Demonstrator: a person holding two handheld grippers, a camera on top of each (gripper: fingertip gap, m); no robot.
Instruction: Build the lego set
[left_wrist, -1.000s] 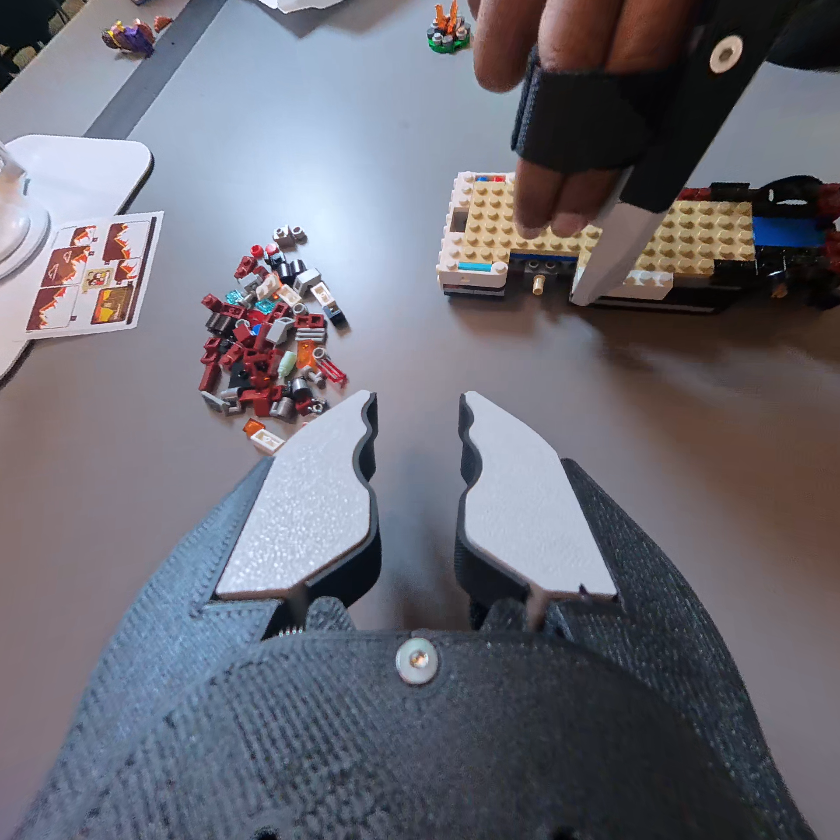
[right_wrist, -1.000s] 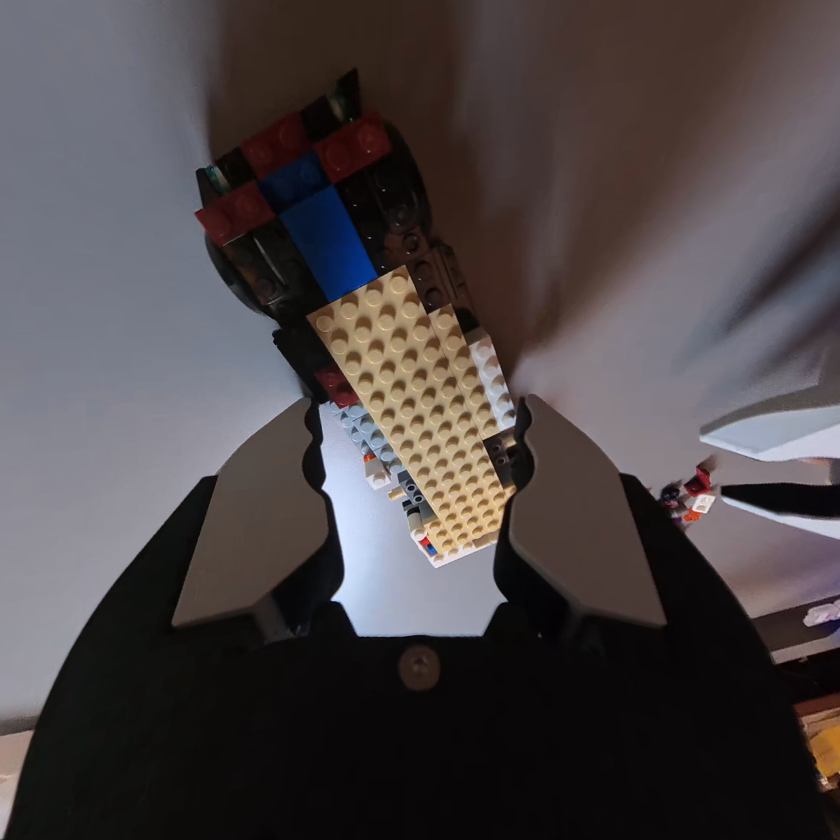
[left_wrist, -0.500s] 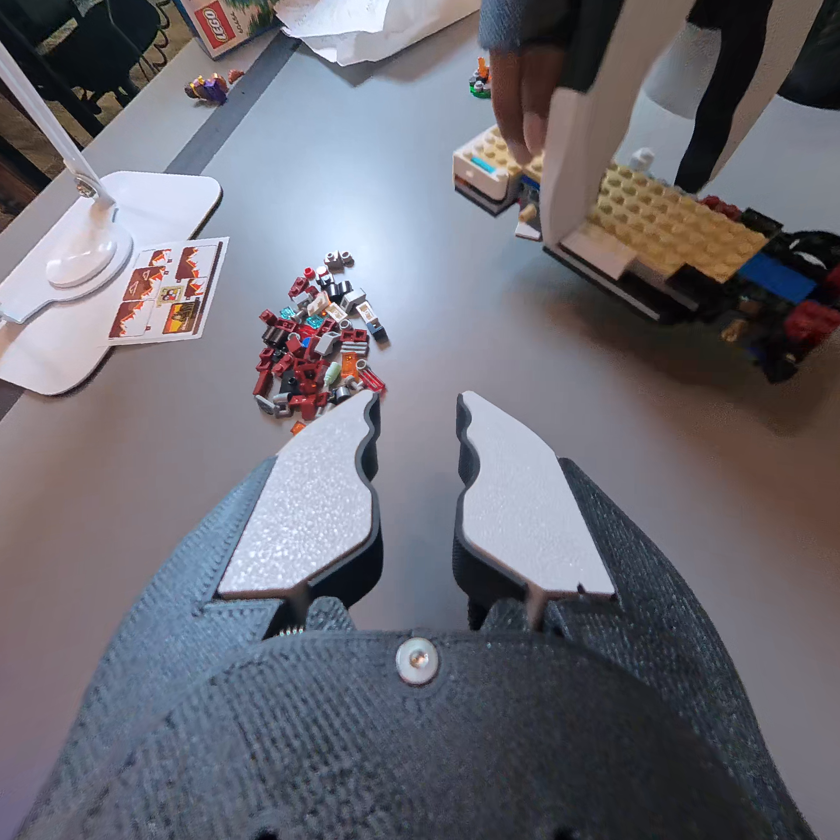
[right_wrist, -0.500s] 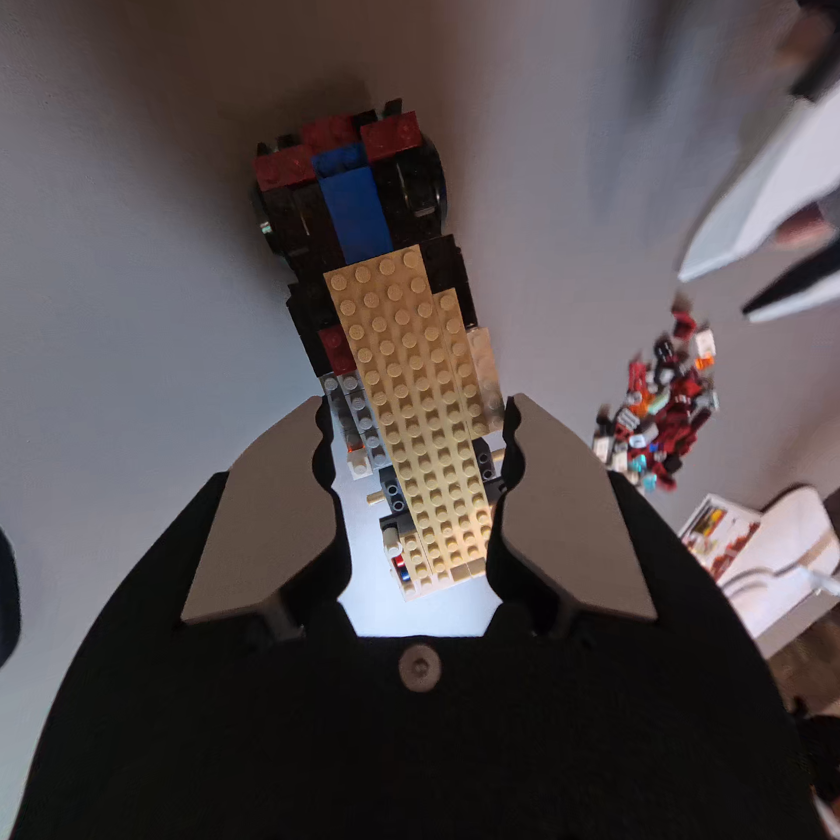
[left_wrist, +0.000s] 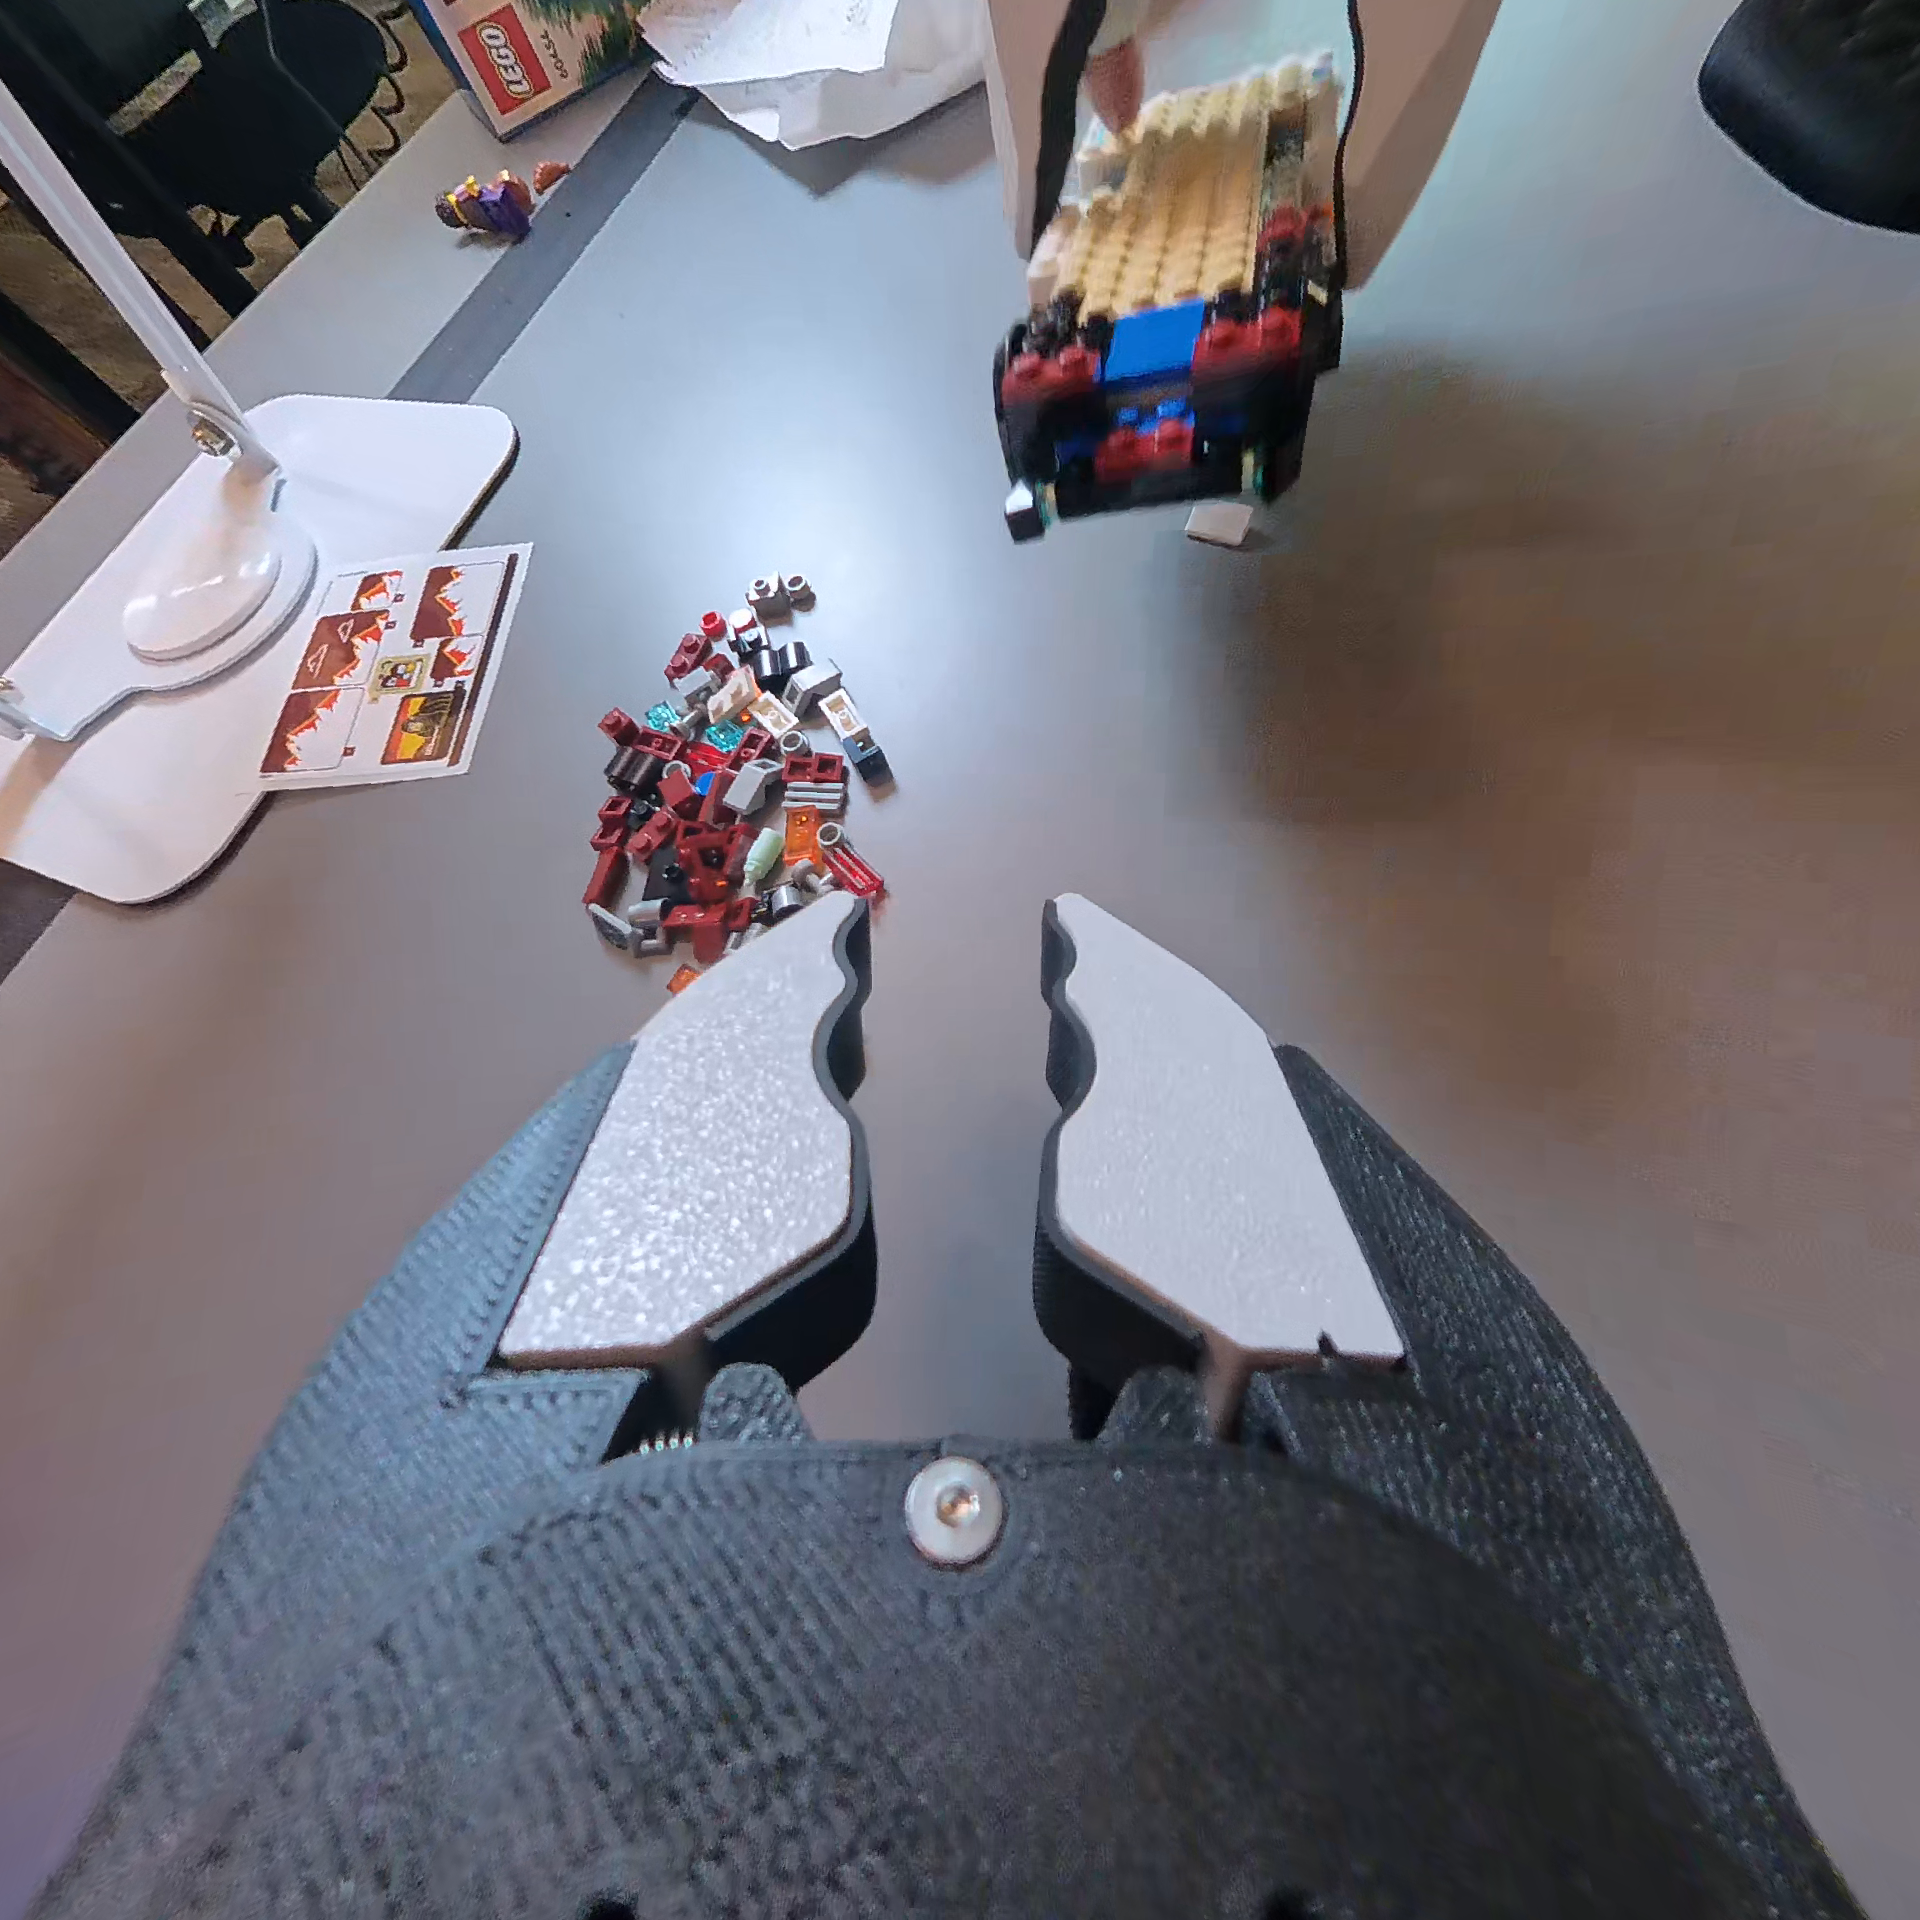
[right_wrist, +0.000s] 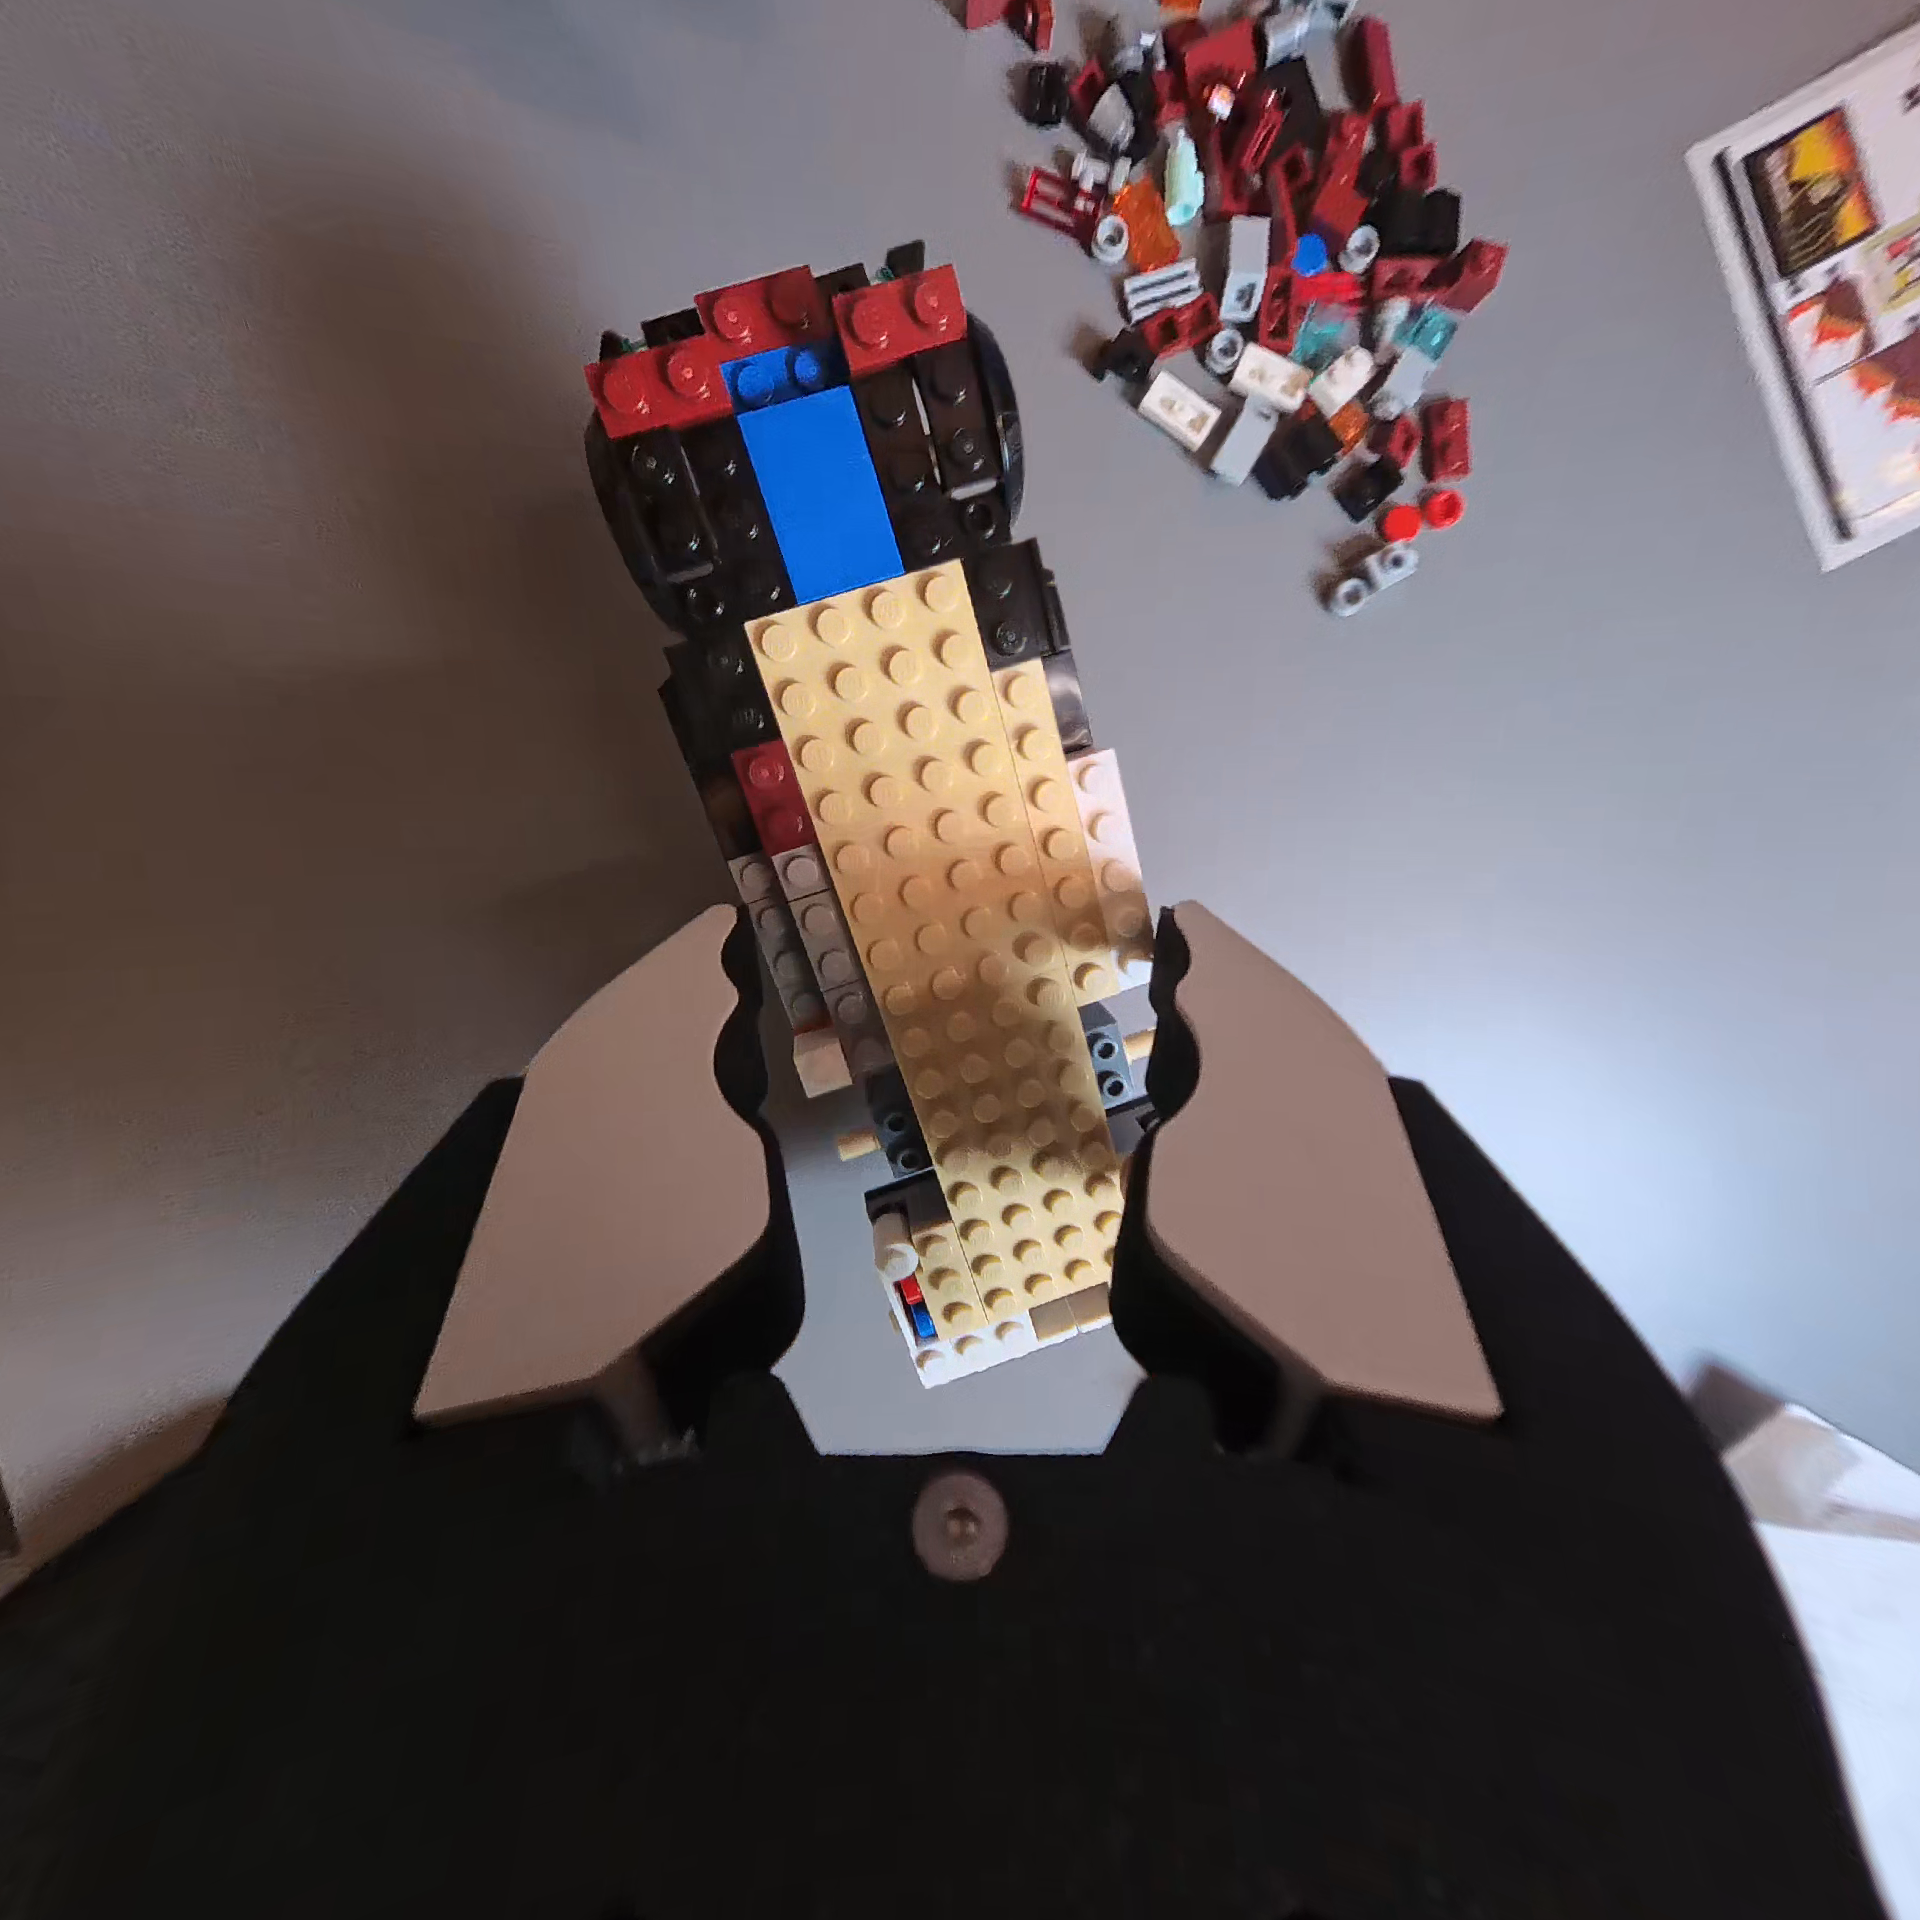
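Between the two pale, wavy-edged fingers of the right tongs (right_wrist: 951, 925), a long studded brick model (right_wrist: 935, 883) is being held lengthwise, clamped across its width with both fingers pressing on its sides. Its top is a tan plate covered in round studs, edged with grey and white bricks, and at its twelve o'clock end sit a smooth blue tile, dark red studded bricks and glossy black curved pieces. Seen from the left wrist, the same model (left_wrist: 1164, 343) is hanging above the grey table (left_wrist: 1455, 831) at about one o'clock, clear of the tabletop and tilted with its black and red end lowest, gripped by the white fingers of the right tongs (left_wrist: 1179, 156). The left tongs (left_wrist: 956, 914) are hovering low over the matte table with their fingers apart and nothing between them; the finger faces are pebbled light grey on a ribbed black body. At eleven o'clock, just beside the left fingertip, a loose heap of small bricks (left_wrist: 727, 779) is lying, mostly dark red with grey, black, orange and clear blue bits. Farther out at ten o'clock a flat sticker sheet (left_wrist: 395, 665) is resting partly on the smooth white base of a desk lamp (left_wrist: 249, 582). Near twelve o'clock a cardboard box (left_wrist: 540, 62) and crumpled white paper (left_wrist: 810, 62) are sitting at the far edge.
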